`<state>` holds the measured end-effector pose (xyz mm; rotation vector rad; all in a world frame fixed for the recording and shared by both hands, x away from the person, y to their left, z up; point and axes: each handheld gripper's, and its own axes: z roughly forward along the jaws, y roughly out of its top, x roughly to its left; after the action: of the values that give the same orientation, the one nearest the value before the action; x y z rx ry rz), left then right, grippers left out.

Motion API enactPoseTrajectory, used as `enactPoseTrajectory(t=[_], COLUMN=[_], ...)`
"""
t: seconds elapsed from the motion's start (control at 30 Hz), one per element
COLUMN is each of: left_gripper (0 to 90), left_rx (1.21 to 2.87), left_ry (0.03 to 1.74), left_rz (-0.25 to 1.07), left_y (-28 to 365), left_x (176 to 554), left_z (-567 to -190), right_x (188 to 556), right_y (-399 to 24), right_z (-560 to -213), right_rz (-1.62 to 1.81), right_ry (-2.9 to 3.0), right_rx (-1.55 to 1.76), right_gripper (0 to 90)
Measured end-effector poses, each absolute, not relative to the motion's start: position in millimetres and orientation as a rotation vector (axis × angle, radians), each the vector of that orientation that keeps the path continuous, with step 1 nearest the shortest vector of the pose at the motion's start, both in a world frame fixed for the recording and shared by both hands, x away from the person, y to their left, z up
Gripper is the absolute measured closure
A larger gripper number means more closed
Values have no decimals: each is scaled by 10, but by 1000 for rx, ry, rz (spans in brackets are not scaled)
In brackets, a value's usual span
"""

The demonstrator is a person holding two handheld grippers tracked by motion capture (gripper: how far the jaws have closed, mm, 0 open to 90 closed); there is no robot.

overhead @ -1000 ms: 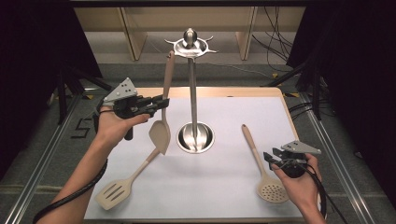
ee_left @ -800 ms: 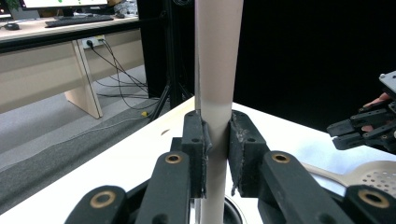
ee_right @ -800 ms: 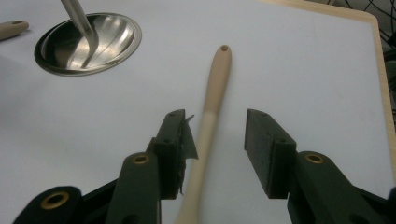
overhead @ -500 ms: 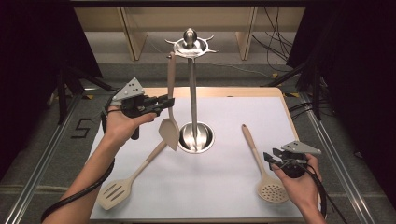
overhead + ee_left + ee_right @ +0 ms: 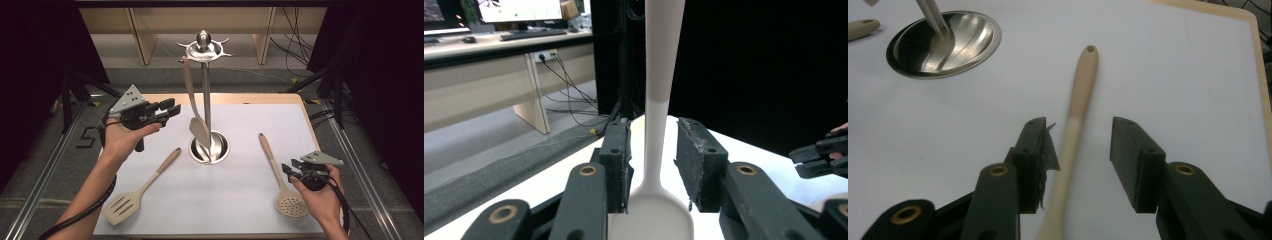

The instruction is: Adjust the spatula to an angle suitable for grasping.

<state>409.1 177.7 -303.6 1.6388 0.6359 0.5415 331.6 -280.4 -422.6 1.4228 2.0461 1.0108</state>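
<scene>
A steel utensil stand rises from its round base at the table's middle. A beige spatula hangs from a hook on the stand's left side. My left gripper sits just left of it, and its jaws have just been opening. In the left gripper view the spatula's handle shows in the gap of the left gripper, with neither pad touching it. A beige skimmer lies at the right. My right gripper stands open astride its handle.
A beige slotted turner lies on the white mat at the front left. The stand's dished base shows at the top left of the right gripper view. Dark curtains and table frames stand at both sides.
The left gripper carried the spatula up to the stand's hook, then let go and drew back a little to the left. The spatula now hangs free. The right hand has not moved.
</scene>
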Motion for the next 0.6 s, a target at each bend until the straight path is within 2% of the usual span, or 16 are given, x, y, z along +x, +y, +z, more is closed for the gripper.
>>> enactPoseTrajectory(t=[0.13, 0.2, 0.37, 0.6], left_gripper=[655, 724, 766, 837], left_rx=[1606, 1588, 1560, 1521], left_ry=[639, 644, 675, 697], left_rz=[568, 576, 576, 576], left_y=[1835, 1851, 1843, 1783], left_x=[4030, 4013, 3991, 3984], left_z=[-2989, -2972, -2962, -2896], right_x=[3321, 3343, 3318, 3344], right_y=[-2801, -2824, -2776, -2824], right_z=[-4227, -4231, -4235, -4228], right_rz=[1008, 994, 1018, 994], right_ry=[2050, 2055, 2042, 2055], right_rx=[1409, 1344, 1430, 1349], right_gripper=[592, 592, 592, 594])
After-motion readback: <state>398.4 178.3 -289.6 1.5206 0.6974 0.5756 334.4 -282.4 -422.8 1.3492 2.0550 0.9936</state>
